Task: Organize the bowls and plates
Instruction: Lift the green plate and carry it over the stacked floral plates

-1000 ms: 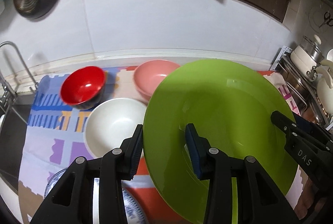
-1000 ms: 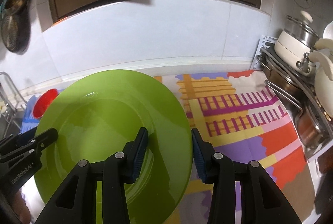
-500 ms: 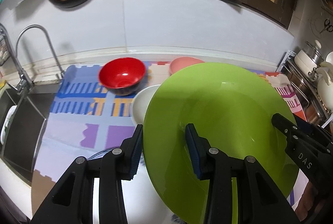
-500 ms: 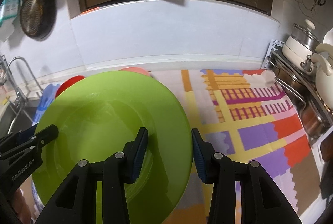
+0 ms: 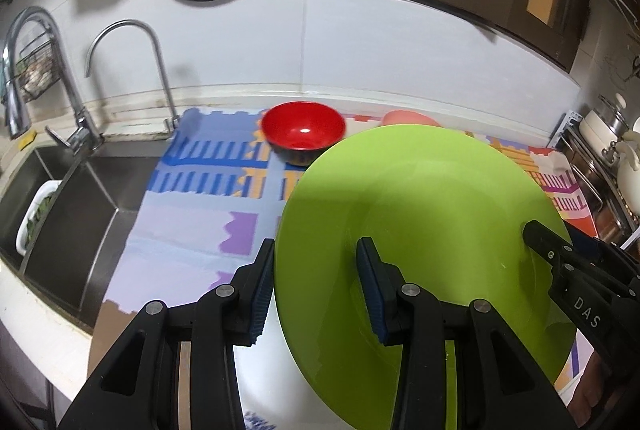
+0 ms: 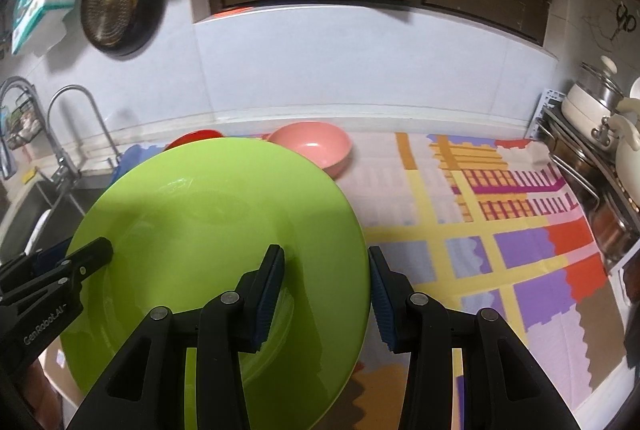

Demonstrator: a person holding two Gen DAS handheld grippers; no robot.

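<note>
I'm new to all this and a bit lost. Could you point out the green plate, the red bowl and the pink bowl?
green plate [image 5: 432, 198]: left wrist view, inner surface.
red bowl [image 5: 303, 126]: left wrist view, glossy inside.
pink bowl [image 6: 312, 146]: right wrist view, inside near the middle.

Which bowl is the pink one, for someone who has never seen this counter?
Find the patterned mat covering the counter, then follow it to the white wall. The pink bowl sits there, just beyond the far rim of the lifted green plate. The red bowl to its left is darker and glossy.
</note>
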